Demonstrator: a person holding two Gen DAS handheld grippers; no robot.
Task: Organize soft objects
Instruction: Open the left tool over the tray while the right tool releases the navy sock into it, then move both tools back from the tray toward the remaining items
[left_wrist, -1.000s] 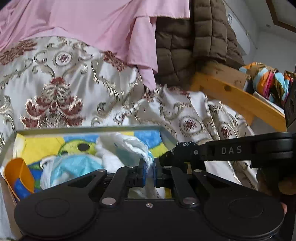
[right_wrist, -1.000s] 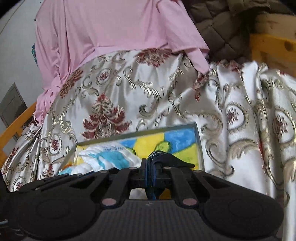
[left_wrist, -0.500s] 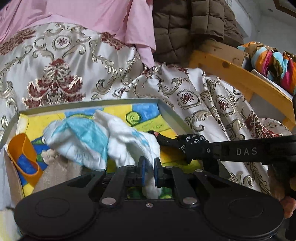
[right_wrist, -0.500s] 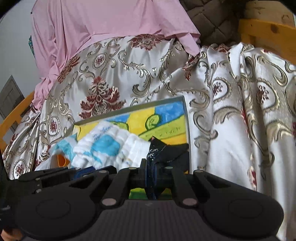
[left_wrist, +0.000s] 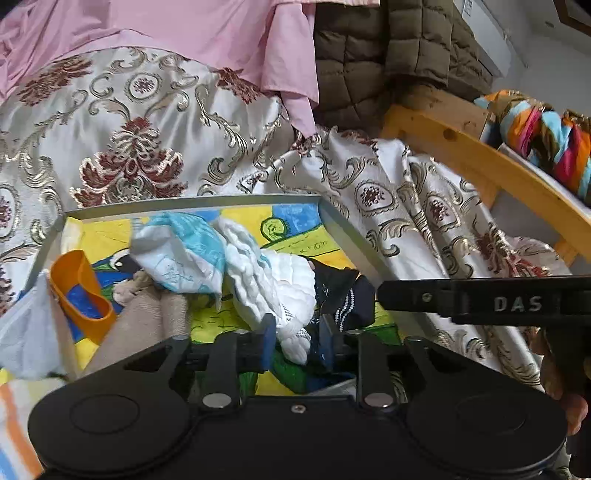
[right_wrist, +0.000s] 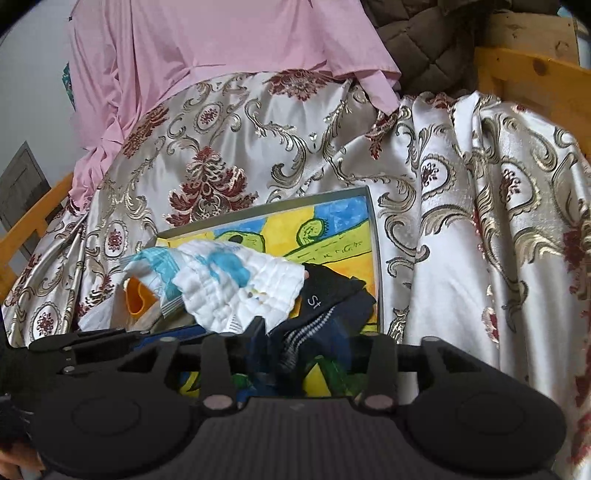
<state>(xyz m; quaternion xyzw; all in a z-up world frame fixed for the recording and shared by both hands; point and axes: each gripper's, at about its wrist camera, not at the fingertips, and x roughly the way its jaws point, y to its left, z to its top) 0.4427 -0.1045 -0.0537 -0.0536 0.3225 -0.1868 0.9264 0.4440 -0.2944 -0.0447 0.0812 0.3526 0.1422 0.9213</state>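
Right hand-held gripper (right_wrist: 297, 334) parted; dark sock (right_wrist: 325, 295) between fingers, over tray (right_wrist: 373, 236).

**Readable lettering**

White letters "DAS" are showing on the right gripper's (left_wrist: 382, 295) black side arm in the left wrist view. White letters "St" are showing on the dark sock (right_wrist: 325, 295) in the right wrist view.
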